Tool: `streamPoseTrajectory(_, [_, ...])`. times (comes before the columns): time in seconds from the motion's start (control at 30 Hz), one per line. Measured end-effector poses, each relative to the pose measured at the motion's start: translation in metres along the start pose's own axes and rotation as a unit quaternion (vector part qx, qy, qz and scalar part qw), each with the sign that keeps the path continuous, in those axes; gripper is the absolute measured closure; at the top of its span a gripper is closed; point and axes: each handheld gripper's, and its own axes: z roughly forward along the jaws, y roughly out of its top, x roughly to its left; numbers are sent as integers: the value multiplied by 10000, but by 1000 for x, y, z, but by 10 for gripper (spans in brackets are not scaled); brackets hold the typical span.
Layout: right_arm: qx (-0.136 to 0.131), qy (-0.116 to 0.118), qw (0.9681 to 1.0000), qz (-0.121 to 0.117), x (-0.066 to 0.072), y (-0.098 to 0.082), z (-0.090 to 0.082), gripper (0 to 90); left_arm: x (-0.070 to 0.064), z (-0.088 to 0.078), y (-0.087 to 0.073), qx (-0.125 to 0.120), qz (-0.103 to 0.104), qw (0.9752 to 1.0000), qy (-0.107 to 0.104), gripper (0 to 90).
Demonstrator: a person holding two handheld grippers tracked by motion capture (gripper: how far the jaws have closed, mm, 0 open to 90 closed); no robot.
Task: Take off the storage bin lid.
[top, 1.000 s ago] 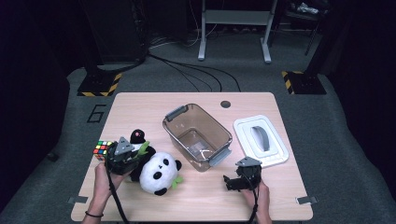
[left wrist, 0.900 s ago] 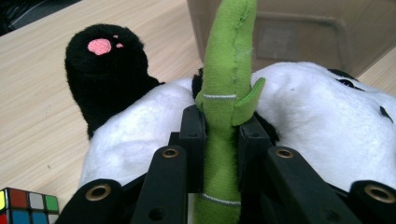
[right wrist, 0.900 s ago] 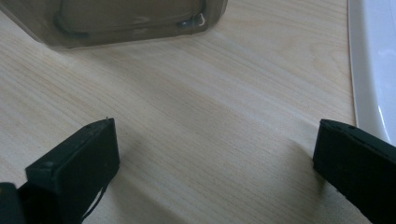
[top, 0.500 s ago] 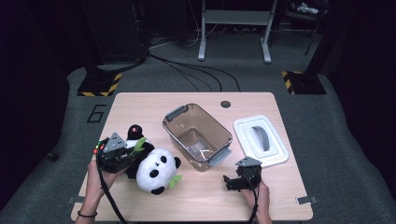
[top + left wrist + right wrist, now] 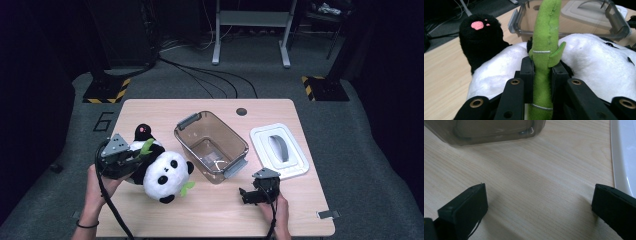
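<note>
The left gripper [image 5: 131, 159] is closed tight on the green bamboo stalk [image 5: 545, 57] that is sewn onto the toy panda [image 5: 162, 172]. In the left gripper view, the two black jaws squeeze the stalk from both sides, and the stalk sticks up between them. The panda's white body lies right behind the jaws, and one black foot with a pink pad [image 5: 477, 25] pokes up on the left.

In the high view, the panda is at the left side of the wooden bench [image 5: 210, 220], near the front. Its round white head with black ears and eyes points toward the person. A small green leaf [image 5: 187, 187] sticks out beside its head. A hand [image 5: 95, 182] holds the left gripper from below.

Just to the right of the panda stands a clear brown plastic box [image 5: 212, 146] with grey handles. The panda is beside the box, not in it. The box's white lid [image 5: 279, 150] lies flat on the bench farther right, with its handle facing up.

The right gripper [image 5: 252, 192] sits low over the bench near the front, just in front of the box and near the lid. In the right gripper view its jaws are wide open, with bare wood between them.
</note>
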Motion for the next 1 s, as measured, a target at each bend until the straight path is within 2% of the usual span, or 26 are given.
streamPoseTrajectory(0.17, [1, 2, 10000, -11, 0, 0, 0, 0, -1, -4, 15, -62, 140, 9999, 7, 766])
streamPoseTrajectory(0.43, [-3, -3, 10000, -15, 0, 0, 0, 0, 1, -8, 37, -270, 238, 9993, -32, 766])
streamPoseTrajectory(0.63, [-15, -7, 10000, 63, 0, 0, 0, 0, 3, -10, 55, -371, 368, 9986, -82, 766])
streamPoseTrajectory(1.0, [-33, -7, 10000, 49, 0, 0, 1, 0, 2, 4, 90, -541, 581, 9967, -194, 766])
